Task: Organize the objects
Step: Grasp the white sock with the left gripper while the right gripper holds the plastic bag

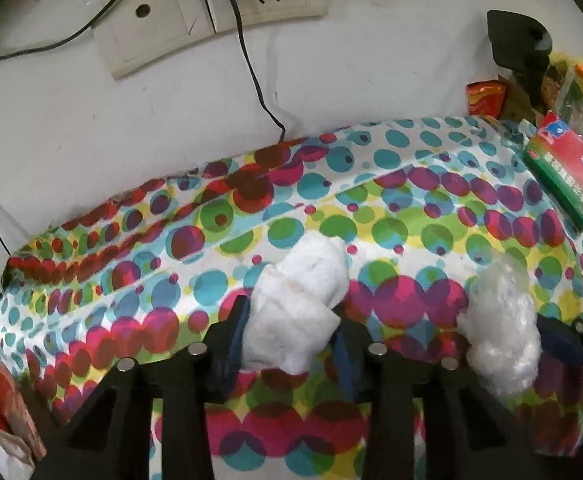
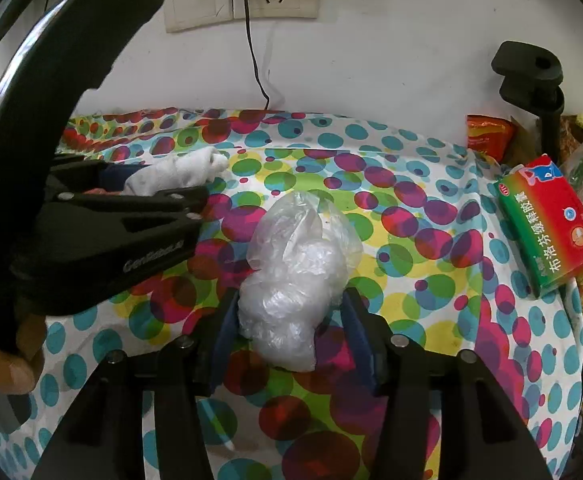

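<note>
Both tools are down at the bench [image 2: 431, 216], which is covered in a dotted cloth, and each has a soft white item between its pads.

Left tool [image 1: 291, 332]: jaws drawn in against a wad of white cloth or tissue [image 1: 297, 312]. In the left wrist view both pads touch its sides and the wad bulges forward past the fingertips. I read this as a grip. The wad's front looks to rest on the cloth; not clearly lifted.

Right tool [image 2: 287, 316]: jaws stand partly apart around a crumpled clear plastic bag [image 2: 295, 276]. The left pad touches or nearly touches the bag, while a gap shows on the right side. So the bag sits between the pads on the bench and is not pinched.

Other items: a red and green medicine box [image 2: 551, 224] lies well off to the right of the right tool, at the bench edge, next to a heap of packets [image 2: 487, 134]. A black clamp stand [image 2: 531, 76] rises behind them. Wall sockets and cables are at the back.

Progress, as judged: early to middle. No bin, tray or sorted group shows in either view, so I cannot tell where things should end up. The two white items are near each other, each at a tool. The box and packets look untouched. Left to do: carry the wad, deal with the bag, then the box.
</note>
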Available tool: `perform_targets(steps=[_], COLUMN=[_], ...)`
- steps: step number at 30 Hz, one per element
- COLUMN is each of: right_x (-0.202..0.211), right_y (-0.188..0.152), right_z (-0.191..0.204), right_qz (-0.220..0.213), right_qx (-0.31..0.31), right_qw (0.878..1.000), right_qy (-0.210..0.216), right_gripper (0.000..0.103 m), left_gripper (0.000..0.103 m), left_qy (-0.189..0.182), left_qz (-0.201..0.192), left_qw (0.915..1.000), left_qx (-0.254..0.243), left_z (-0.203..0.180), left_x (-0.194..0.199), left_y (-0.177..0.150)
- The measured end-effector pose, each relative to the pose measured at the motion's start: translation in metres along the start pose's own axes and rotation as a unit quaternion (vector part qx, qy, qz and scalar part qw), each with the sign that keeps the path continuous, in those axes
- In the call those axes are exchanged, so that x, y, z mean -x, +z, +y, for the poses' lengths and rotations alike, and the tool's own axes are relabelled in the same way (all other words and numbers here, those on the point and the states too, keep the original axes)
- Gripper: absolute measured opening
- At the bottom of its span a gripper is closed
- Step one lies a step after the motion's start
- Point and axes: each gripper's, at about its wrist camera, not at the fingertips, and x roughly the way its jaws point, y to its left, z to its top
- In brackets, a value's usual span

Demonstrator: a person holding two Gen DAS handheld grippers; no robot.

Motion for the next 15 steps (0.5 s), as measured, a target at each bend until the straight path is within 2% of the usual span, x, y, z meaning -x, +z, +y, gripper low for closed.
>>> perform_targets(steps=[5, 9, 15], right_x=[0.000, 0.000, 0.001], right_y=[-0.001, 0.000, 0.001], right_z=[-0.001, 0.000, -0.002], right_qz=[0.000, 0.000, 0.001], right_qx=[0.001, 0.002, 0.000], right_qw=[1.000, 1.000, 1.000], right_qy=[-0.001, -0.004, -0.006], right_gripper=[0.049, 0.049, 0.052], left_gripper=[0.037, 0.037, 0.037], left_qy=[-0.012, -0.004, 0.011], left_qz=[0.017, 0.020, 0.016], left_qw=[0.9997, 0.9994, 0.9997], left_qx=[0.016, 0.027, 0.014], left_z=[0.002, 0.005, 0.000], left_x=[0.014, 0.029, 0.054], left_y=[-0.016, -0.032, -0.055])
